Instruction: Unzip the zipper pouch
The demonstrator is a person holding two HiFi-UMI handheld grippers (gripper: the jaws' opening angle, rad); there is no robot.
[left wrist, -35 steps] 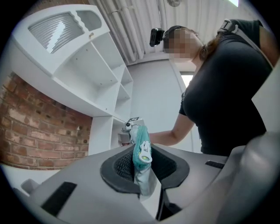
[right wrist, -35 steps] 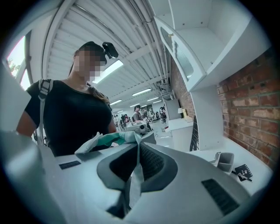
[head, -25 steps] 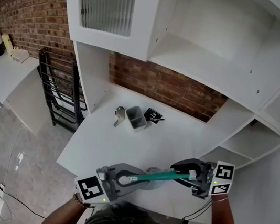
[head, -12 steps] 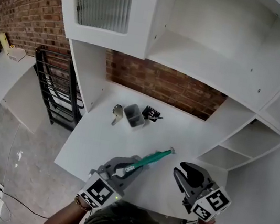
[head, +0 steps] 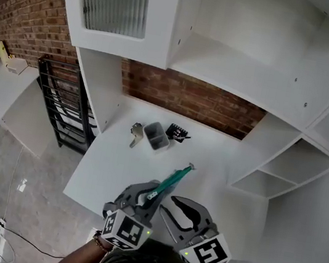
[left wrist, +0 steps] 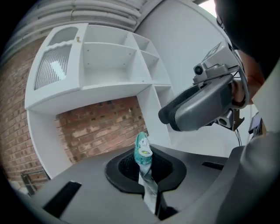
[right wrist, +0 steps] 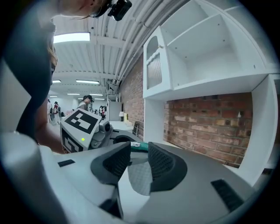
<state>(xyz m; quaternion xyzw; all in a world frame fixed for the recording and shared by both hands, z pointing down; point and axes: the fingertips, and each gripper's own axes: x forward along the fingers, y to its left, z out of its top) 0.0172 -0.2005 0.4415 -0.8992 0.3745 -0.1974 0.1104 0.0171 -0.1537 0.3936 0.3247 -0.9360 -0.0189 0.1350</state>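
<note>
The zipper pouch [head: 173,177] is a slim teal-and-grey pouch, and my left gripper [head: 148,196] is shut on its near end. It sticks out from the jaws over the white table [head: 115,163], its free tip pointing toward the back wall. In the left gripper view the pouch [left wrist: 143,151] stands up between the pressed pads. My right gripper [head: 170,209] hangs just right of the left one, apart from the pouch; its jaws have just been opening and hold nothing. From the right gripper view, the gap [right wrist: 139,162] shows only table, with the teal pouch [right wrist: 140,148] beyond it.
A small clear container [head: 156,137], a bunch of keys [head: 136,133] and a small black item [head: 178,134] lie at the back of the table. White shelving [head: 244,66] rises above and to the right. A black rack [head: 62,107] stands left of the table.
The right gripper has let go of the pouch's far end and swung left, close beside the left gripper. The pouch, held only by the left gripper, now points away toward the wall.
</note>
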